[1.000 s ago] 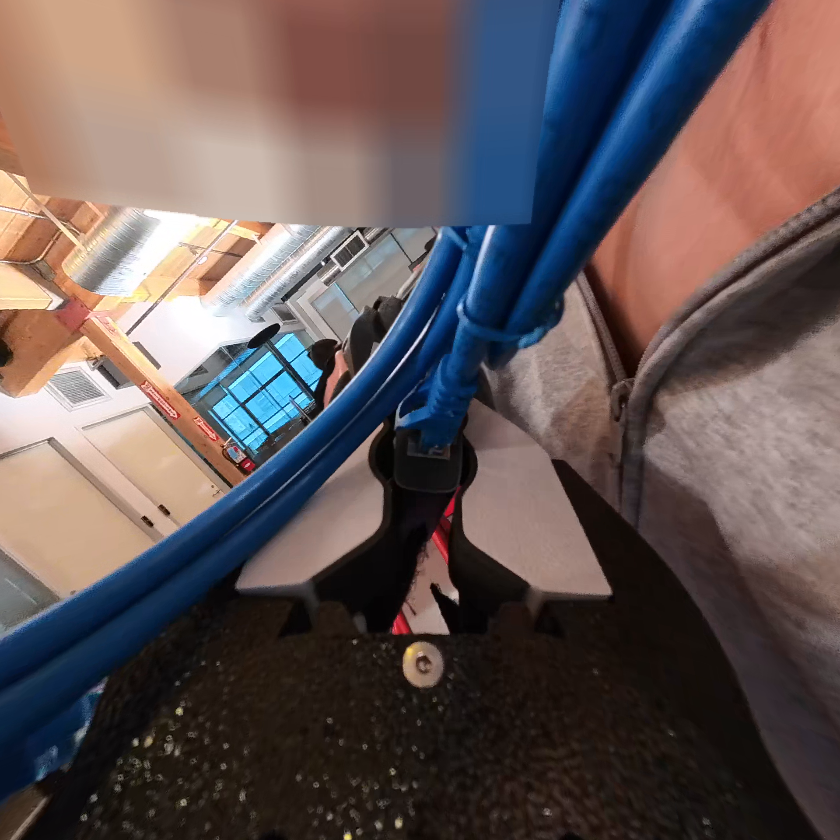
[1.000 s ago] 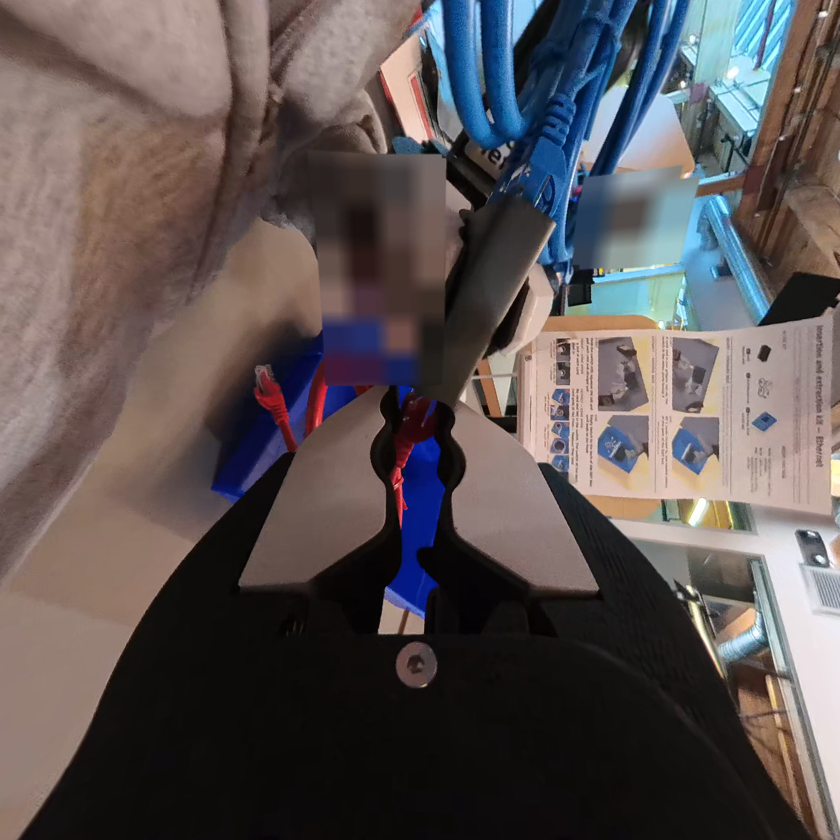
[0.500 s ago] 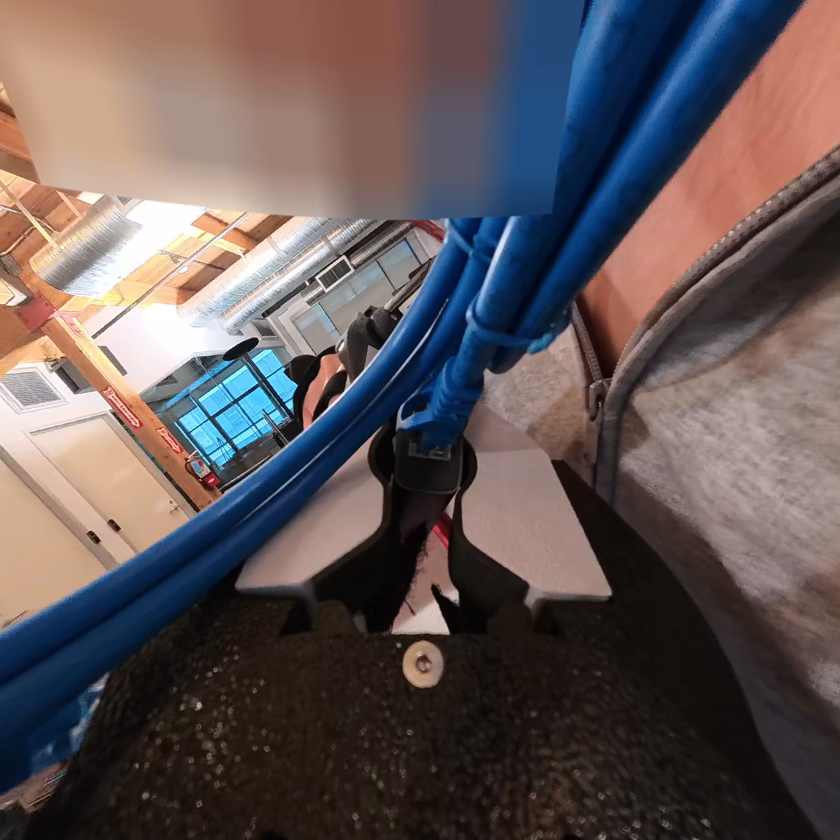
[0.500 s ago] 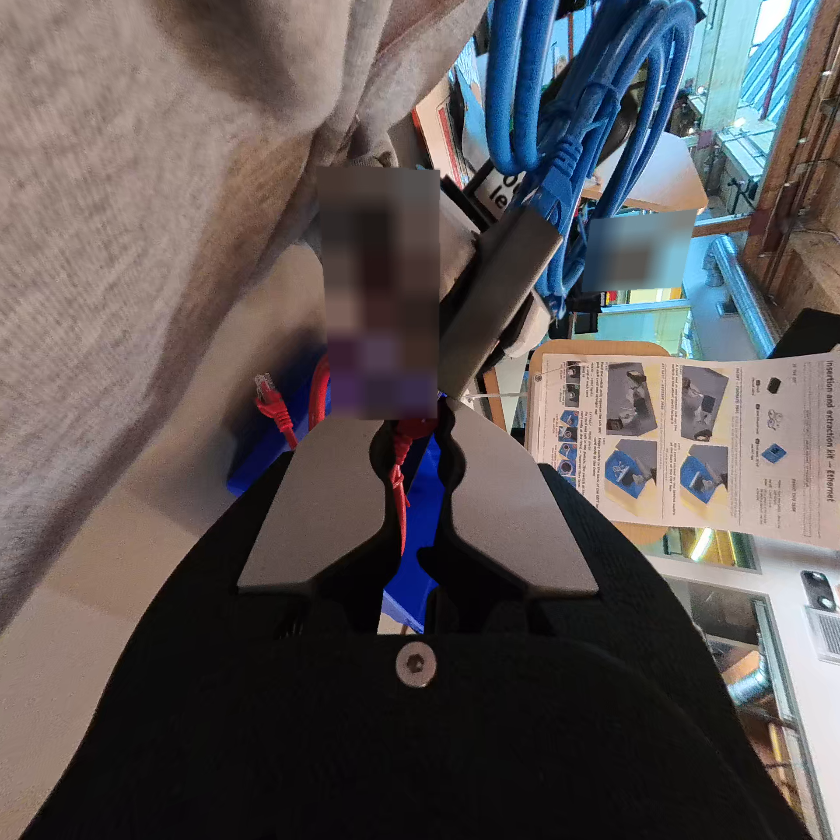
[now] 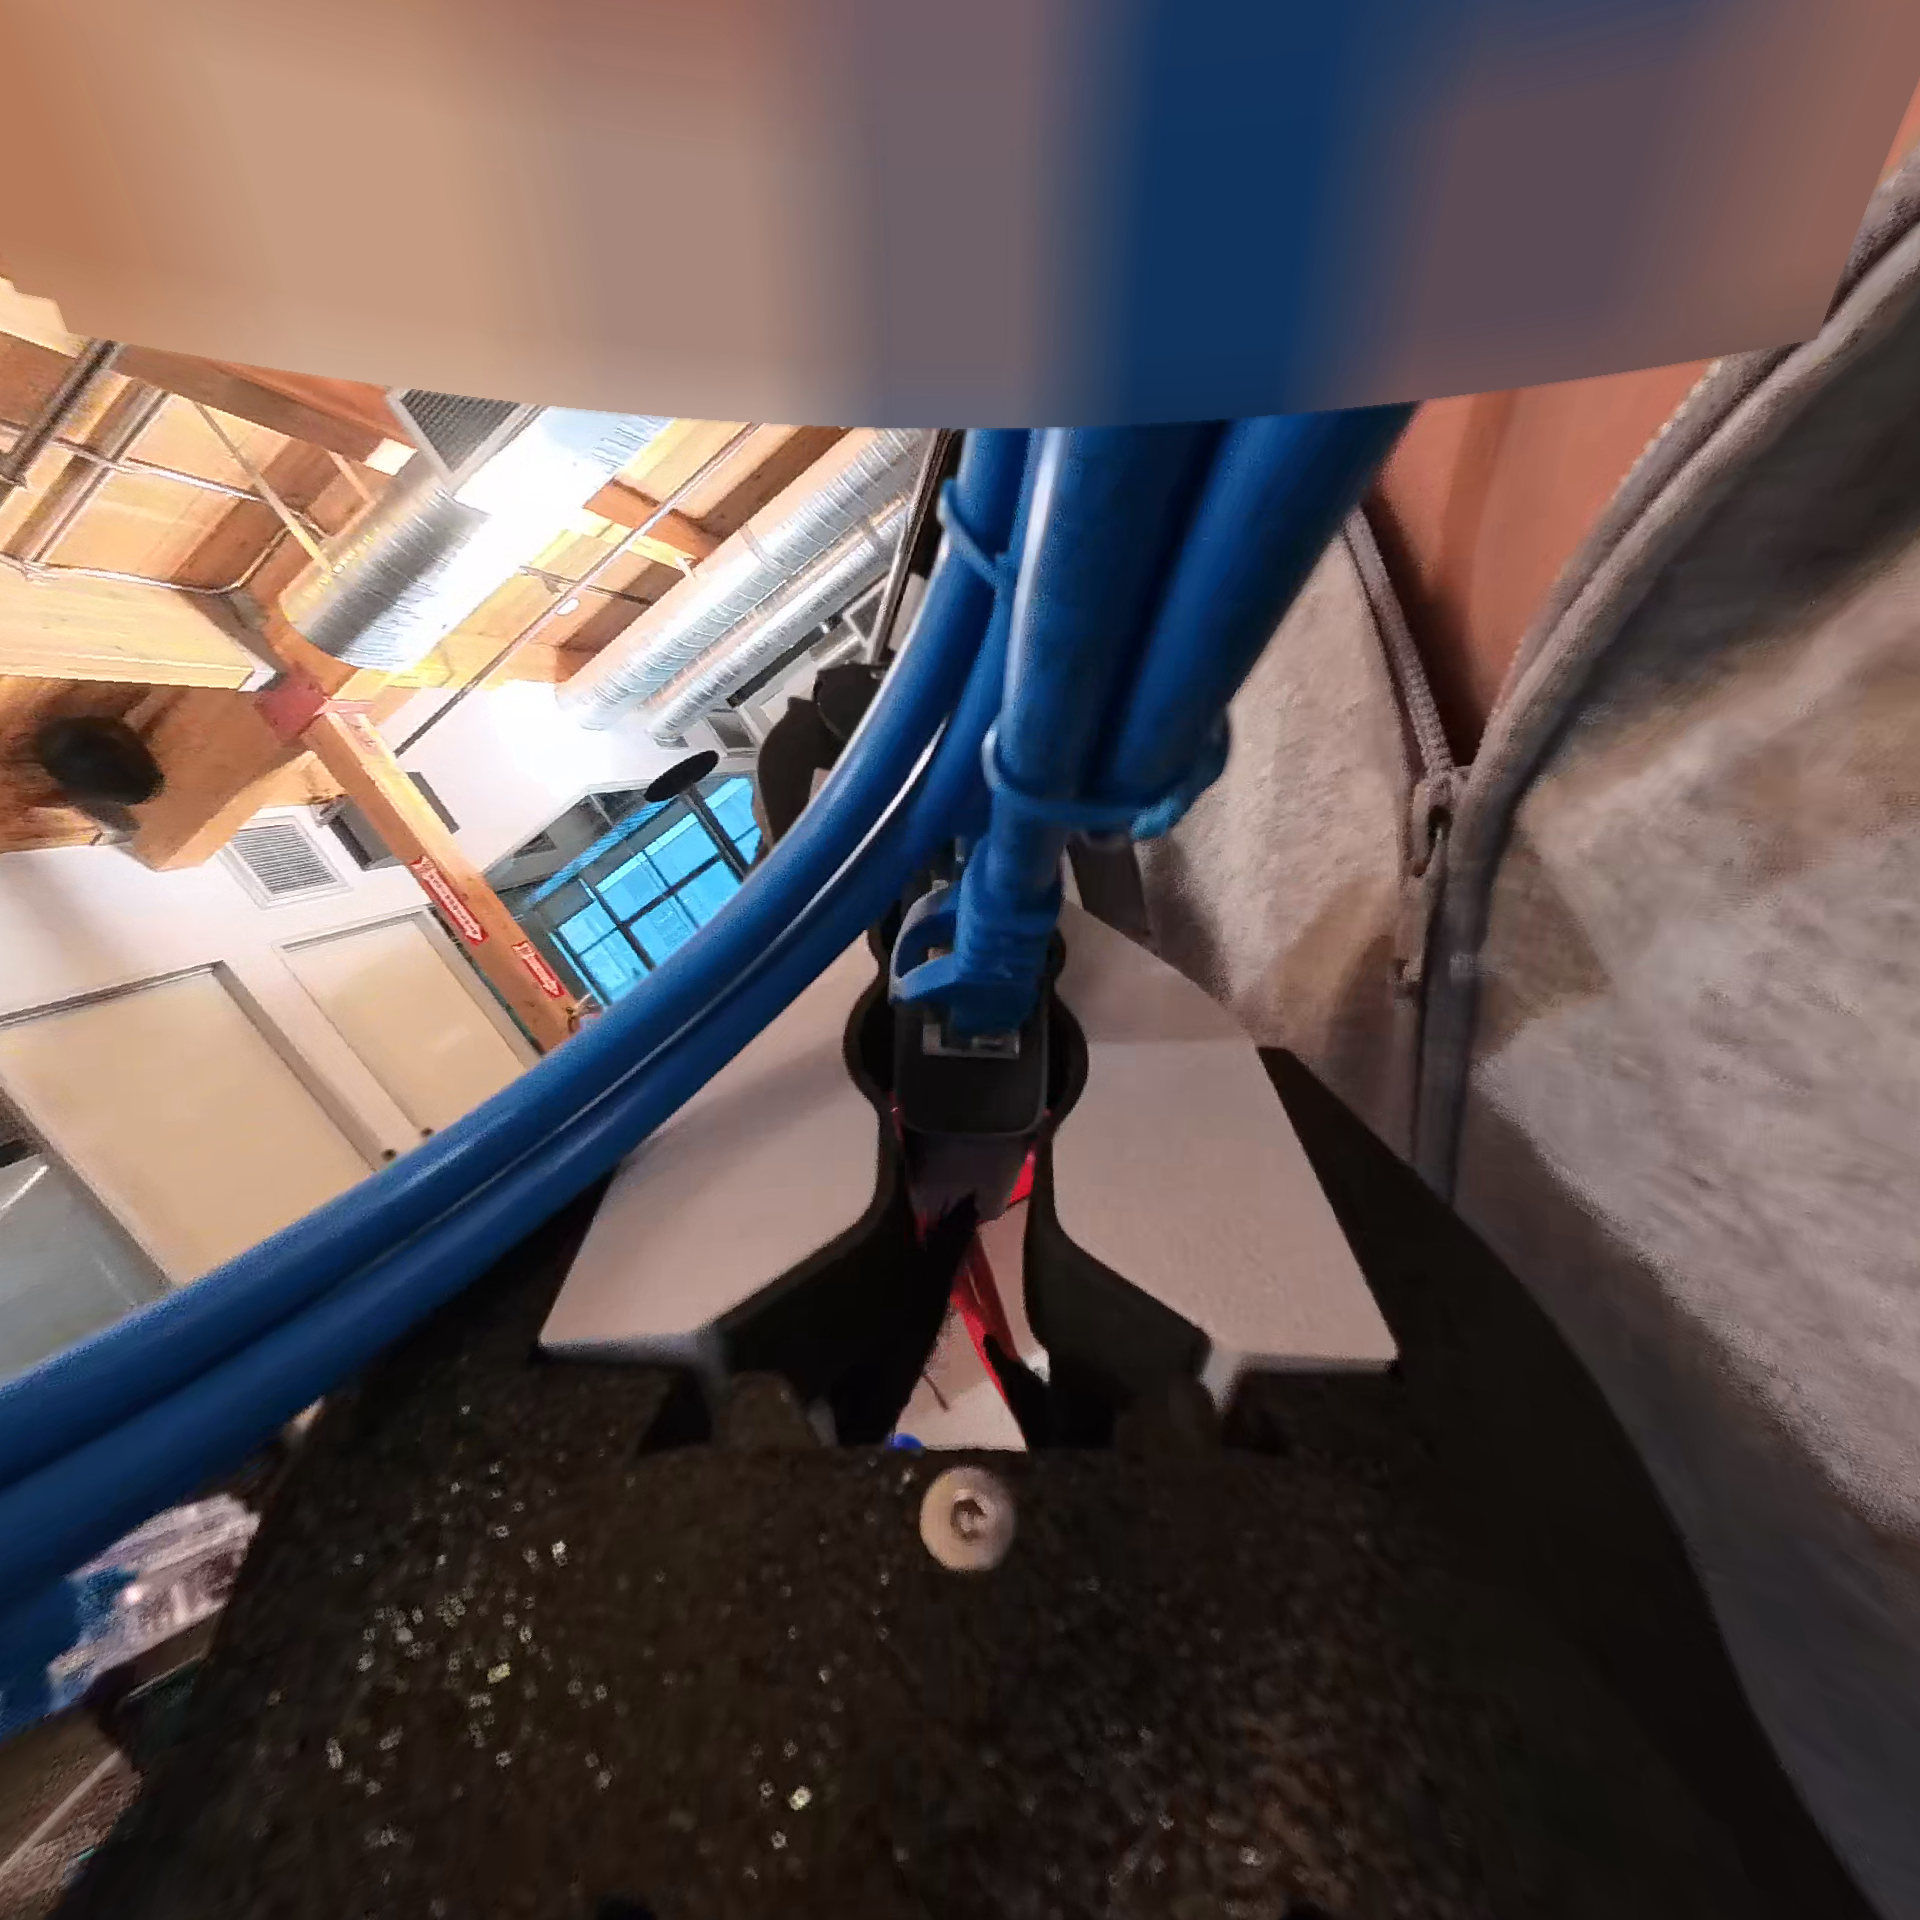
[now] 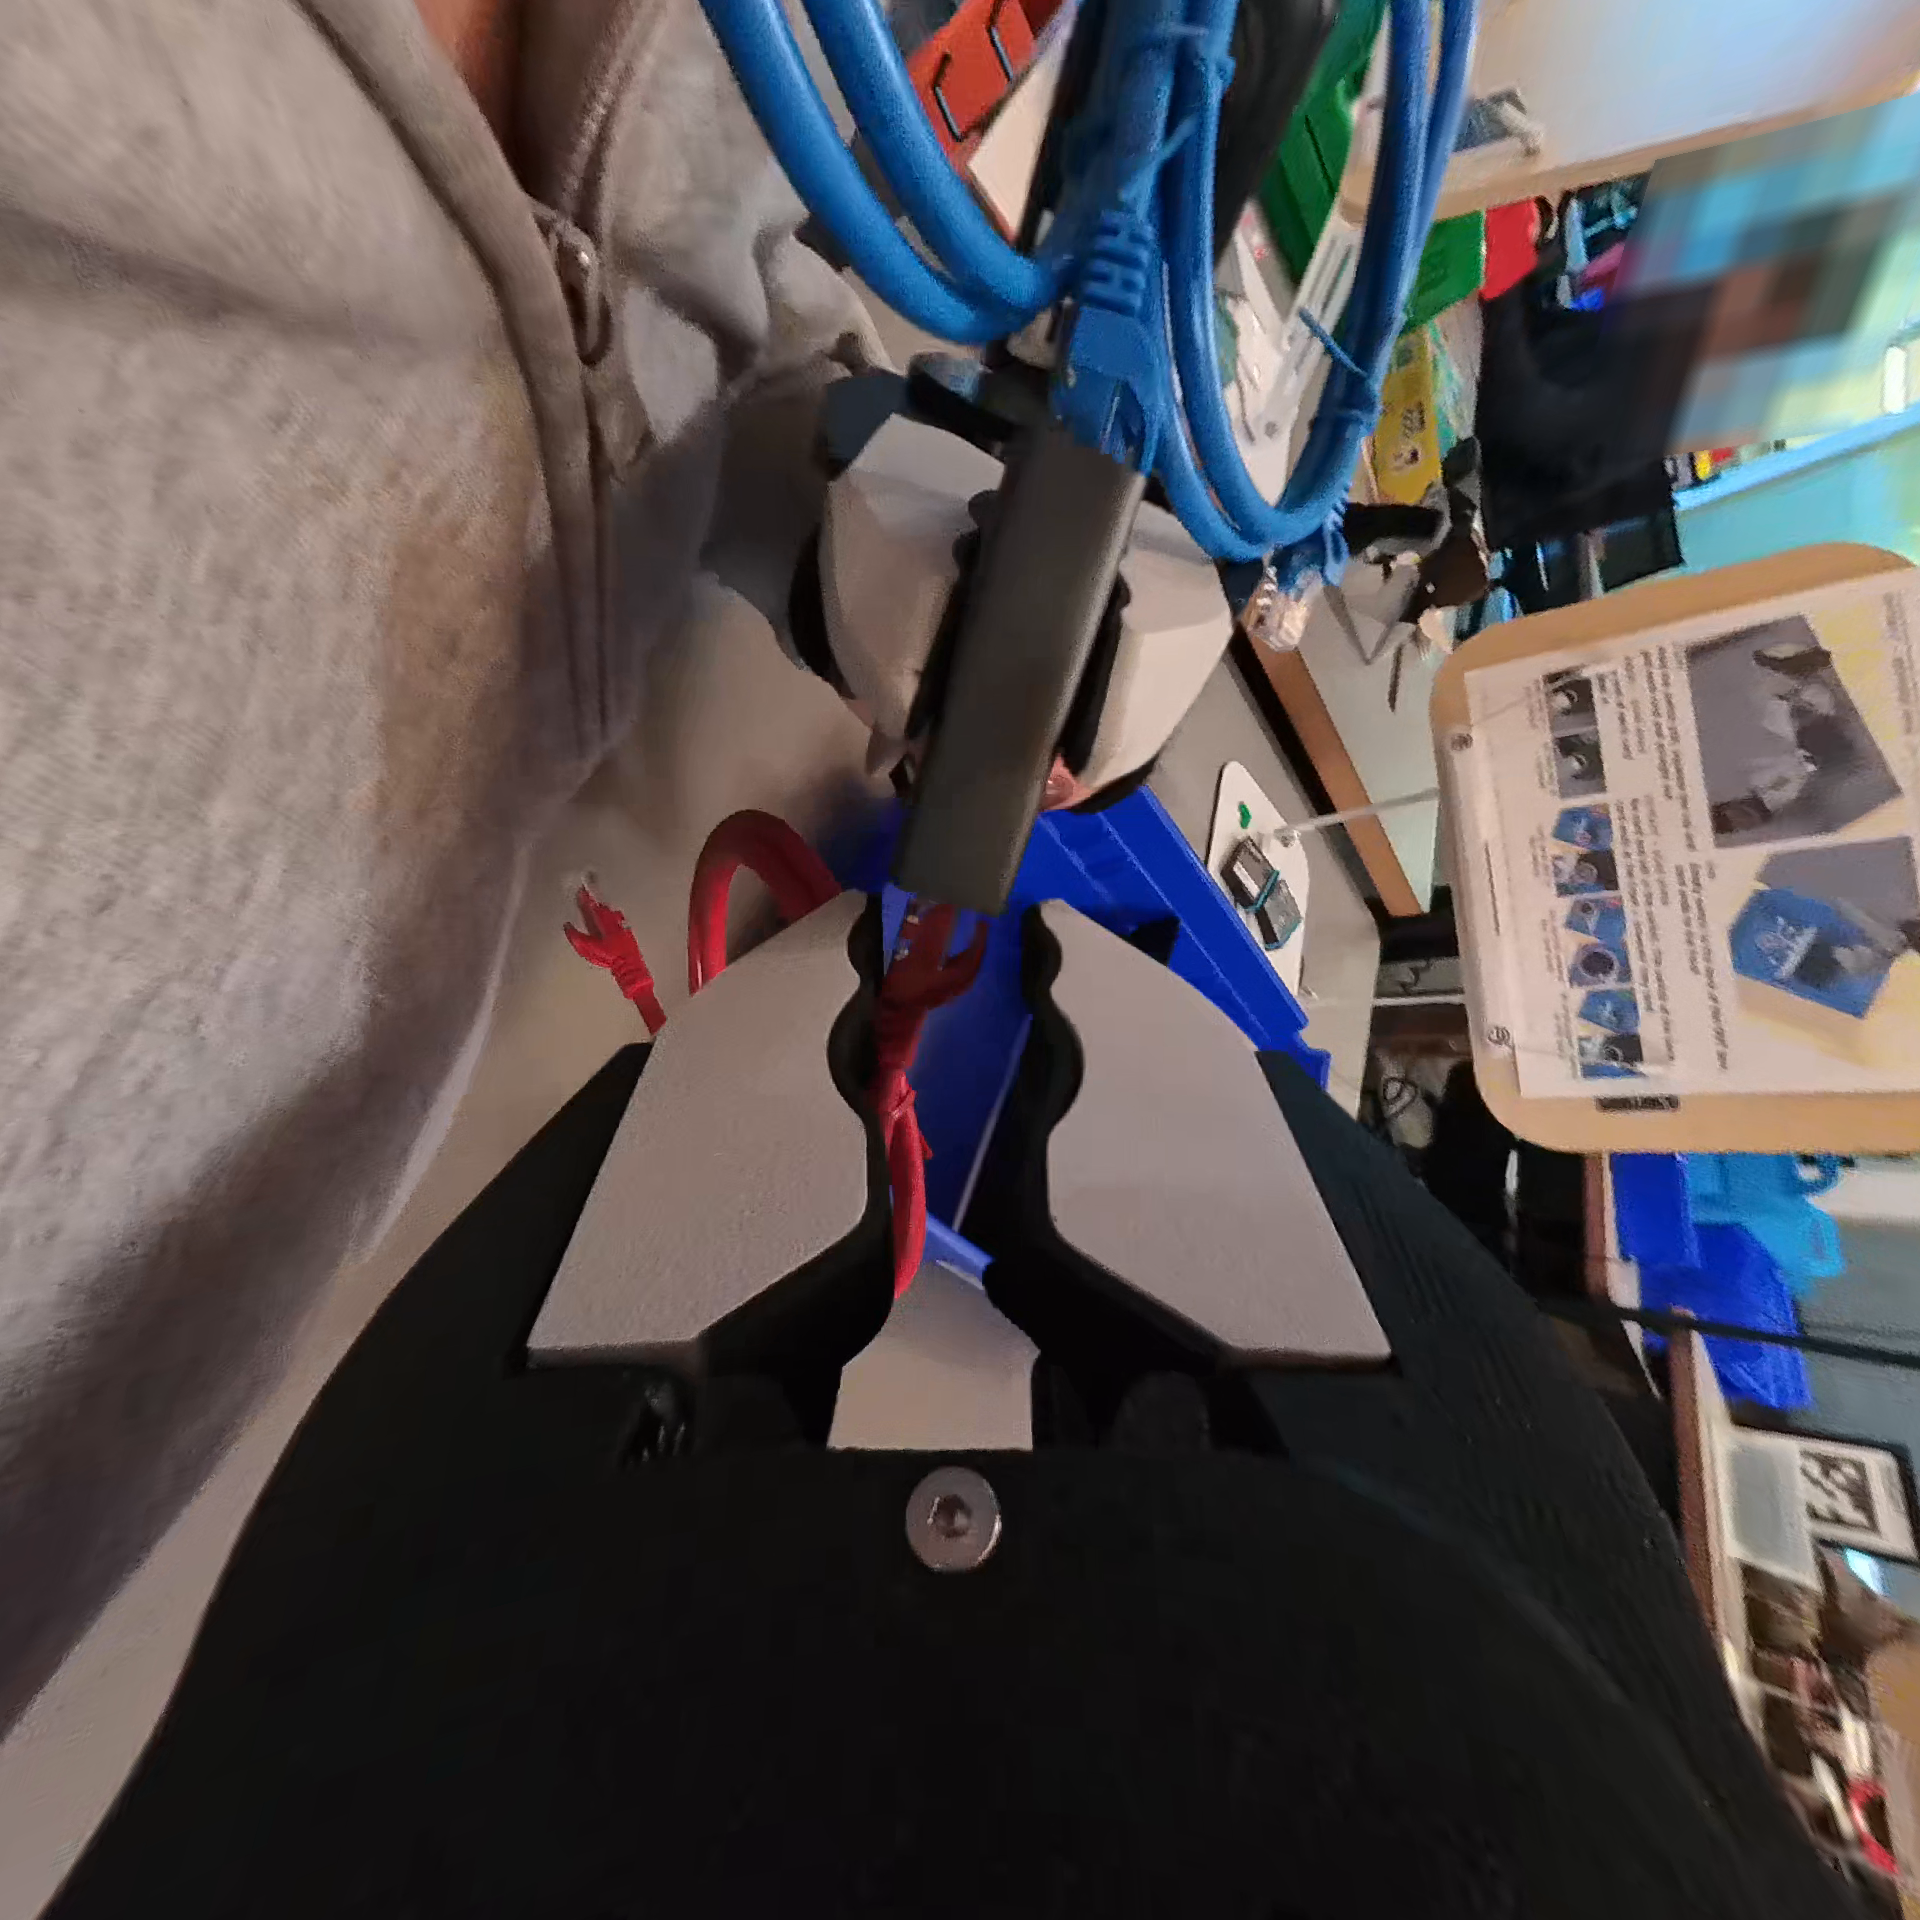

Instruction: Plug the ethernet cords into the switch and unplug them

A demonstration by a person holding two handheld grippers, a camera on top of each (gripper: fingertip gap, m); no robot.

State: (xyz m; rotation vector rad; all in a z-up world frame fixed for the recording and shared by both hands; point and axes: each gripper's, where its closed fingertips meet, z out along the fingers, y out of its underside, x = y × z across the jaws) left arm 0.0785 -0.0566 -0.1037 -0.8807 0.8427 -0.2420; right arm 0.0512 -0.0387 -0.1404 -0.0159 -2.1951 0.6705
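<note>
Both my grippers look alike — the left gripper (image 5: 966, 1049) and right gripper (image 6: 951, 997) have pale grey wedge-shaped fingers on rough black bodies, one silver hex screw each — and a grey zip-up hoodie (image 6: 260, 623).

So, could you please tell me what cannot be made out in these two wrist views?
- Left wrist view: the top is covered by an added blur, hiding where the blue cables lead.
- Left wrist view: the dark adapter in the left gripper hides its lower end behind the fingers.
- Right wrist view: the red cable runs behind the right gripper; contact is unclear.
- Right wrist view: the instruction sheet is cut by the right edge.
</note>
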